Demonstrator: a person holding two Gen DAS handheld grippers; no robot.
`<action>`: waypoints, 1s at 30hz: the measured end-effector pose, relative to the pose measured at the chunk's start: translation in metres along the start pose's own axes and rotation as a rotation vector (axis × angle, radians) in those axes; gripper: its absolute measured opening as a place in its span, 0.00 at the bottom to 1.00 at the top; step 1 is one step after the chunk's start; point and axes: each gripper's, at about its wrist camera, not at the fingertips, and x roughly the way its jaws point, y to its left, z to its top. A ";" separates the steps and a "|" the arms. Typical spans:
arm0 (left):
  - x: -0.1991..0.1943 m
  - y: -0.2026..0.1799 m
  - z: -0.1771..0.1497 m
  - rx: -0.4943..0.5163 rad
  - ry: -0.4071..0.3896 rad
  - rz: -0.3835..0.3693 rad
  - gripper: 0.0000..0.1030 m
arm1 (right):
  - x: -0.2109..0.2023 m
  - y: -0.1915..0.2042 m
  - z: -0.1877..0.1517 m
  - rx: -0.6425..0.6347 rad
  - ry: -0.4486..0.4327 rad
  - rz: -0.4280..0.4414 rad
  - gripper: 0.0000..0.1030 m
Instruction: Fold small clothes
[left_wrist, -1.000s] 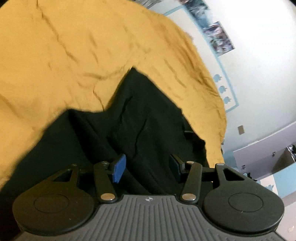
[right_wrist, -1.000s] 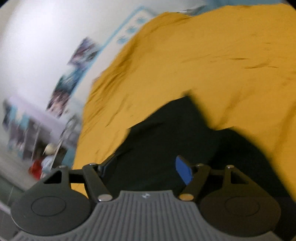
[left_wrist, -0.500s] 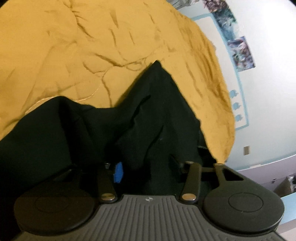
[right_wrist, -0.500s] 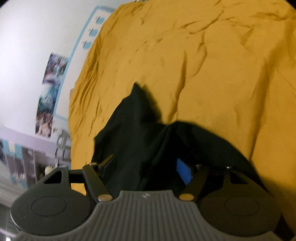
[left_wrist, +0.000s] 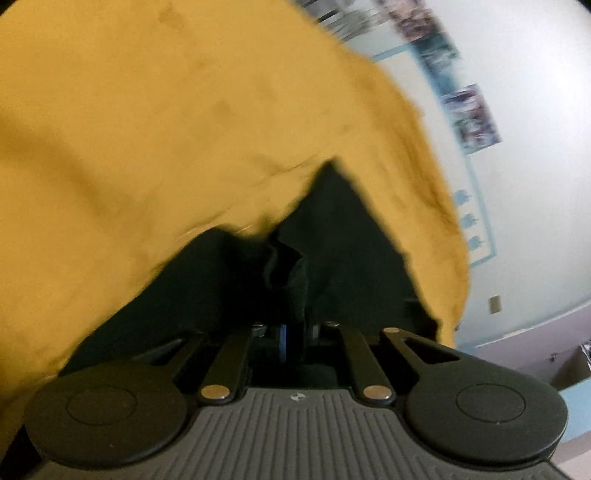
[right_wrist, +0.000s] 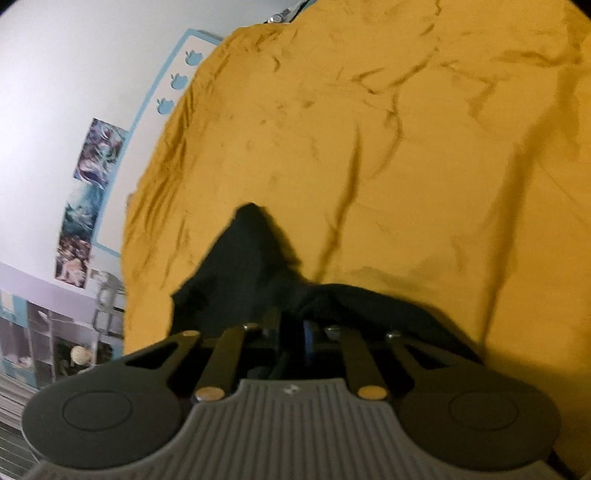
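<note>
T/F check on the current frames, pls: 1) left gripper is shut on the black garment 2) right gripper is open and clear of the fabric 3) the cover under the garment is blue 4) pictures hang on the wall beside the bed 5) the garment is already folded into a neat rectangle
1) True. The left gripper has its fingers drawn together with the black garment pinched between them.
2) False. The right gripper is shut on the black garment too.
3) False. The bed cover is mustard yellow.
4) True. Pictures show on the white wall.
5) False. The garment lies bunched and irregular, one corner sticking out as a point.
</note>
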 end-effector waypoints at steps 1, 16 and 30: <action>0.003 0.004 0.001 -0.003 0.016 0.003 0.14 | 0.001 -0.005 -0.001 0.008 -0.002 -0.016 0.00; 0.010 -0.023 0.012 0.016 0.011 -0.046 0.27 | 0.022 -0.010 0.007 0.086 0.019 0.015 0.28; 0.038 -0.003 0.013 0.028 0.106 -0.079 0.15 | 0.005 -0.054 0.007 0.236 -0.058 0.036 0.00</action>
